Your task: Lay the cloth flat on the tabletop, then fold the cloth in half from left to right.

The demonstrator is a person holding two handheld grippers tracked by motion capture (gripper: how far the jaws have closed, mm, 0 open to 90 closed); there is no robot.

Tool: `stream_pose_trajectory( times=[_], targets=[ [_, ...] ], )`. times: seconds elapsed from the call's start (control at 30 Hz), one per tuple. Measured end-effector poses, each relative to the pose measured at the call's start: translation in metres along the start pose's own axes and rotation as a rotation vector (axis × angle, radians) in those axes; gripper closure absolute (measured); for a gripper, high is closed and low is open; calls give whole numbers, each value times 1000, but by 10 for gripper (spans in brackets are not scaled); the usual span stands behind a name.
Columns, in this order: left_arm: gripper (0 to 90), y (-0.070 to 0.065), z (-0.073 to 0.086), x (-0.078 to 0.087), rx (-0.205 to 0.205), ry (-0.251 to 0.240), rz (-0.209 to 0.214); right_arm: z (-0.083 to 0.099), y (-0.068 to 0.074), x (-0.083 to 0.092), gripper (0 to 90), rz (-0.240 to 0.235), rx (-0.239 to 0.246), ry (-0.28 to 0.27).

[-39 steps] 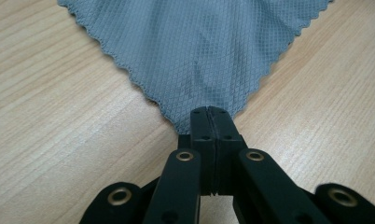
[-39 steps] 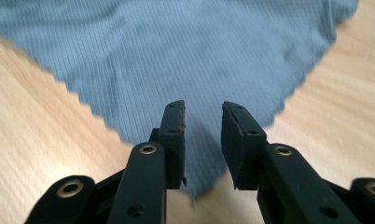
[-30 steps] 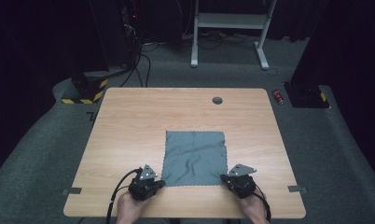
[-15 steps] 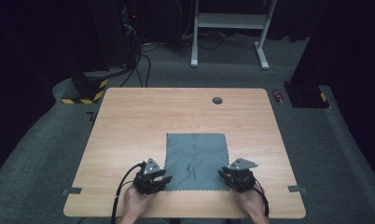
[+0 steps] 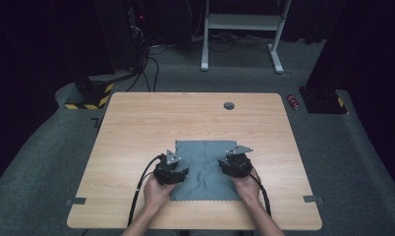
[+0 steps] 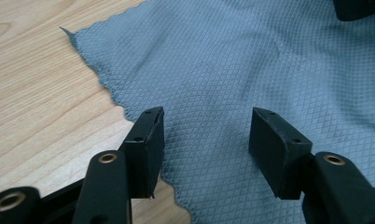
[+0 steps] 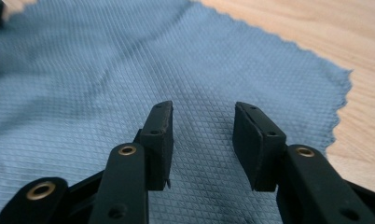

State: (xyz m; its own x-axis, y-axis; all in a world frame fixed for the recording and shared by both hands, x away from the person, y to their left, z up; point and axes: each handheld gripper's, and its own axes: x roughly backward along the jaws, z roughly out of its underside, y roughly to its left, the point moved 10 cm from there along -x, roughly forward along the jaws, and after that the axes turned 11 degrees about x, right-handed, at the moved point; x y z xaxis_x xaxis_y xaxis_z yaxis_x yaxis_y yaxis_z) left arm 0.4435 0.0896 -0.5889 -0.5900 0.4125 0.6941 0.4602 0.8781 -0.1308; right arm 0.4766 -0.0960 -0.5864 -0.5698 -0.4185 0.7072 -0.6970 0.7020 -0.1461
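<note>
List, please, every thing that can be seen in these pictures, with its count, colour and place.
cloth: one, grey-blue with zigzag edges, lying flat on the near middle of the table, slightly wrinkled.
table: one, light wood with rounded corners, centre of the high view.
round cap: one, dark grey, in the tabletop near the far edge.
tape pieces: two, grey, on the carpet beside the near table corners.
small can: one, red, on the carpet past the far right corner.
white frame: one, standing on the floor behind the table.
left gripper: one, black, over the cloth's left part, fingers open with nothing between them.
right gripper: one, black, over the cloth's right part, fingers open.
</note>
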Motion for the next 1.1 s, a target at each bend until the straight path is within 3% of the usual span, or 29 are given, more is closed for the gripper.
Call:
stream_pose_trajectory(
  times=[0.07,0.27,0.53,0.67,0.73,0.8,0.97,1.1],
  targets=[
    [454,1,1,1,1,-1,5,2,0,-2,586,-3,5,2],
    [455,3,5,3,-2,-65,12,8,-6,2,581,-10,26,-16],
    [436,4,5,3,5,-66,8,14,-11,5,535,16,5,-43],
    [426,4,5,3,5,-66,2,14,-12,5,518,22,-2,-41],
    [387,6,5,3,32,-60,1,14,-12,5,513,20,-7,-38],
    [375,6,5,3,23,-62,-6,14,-13,5,491,26,-18,-31],
    [374,7,5,3,36,-62,7,14,-11,7,543,36,-23,-6],
    [394,12,4,4,48,-50,-5,14,-1,14,608,8,-15,-3]
  ],
)
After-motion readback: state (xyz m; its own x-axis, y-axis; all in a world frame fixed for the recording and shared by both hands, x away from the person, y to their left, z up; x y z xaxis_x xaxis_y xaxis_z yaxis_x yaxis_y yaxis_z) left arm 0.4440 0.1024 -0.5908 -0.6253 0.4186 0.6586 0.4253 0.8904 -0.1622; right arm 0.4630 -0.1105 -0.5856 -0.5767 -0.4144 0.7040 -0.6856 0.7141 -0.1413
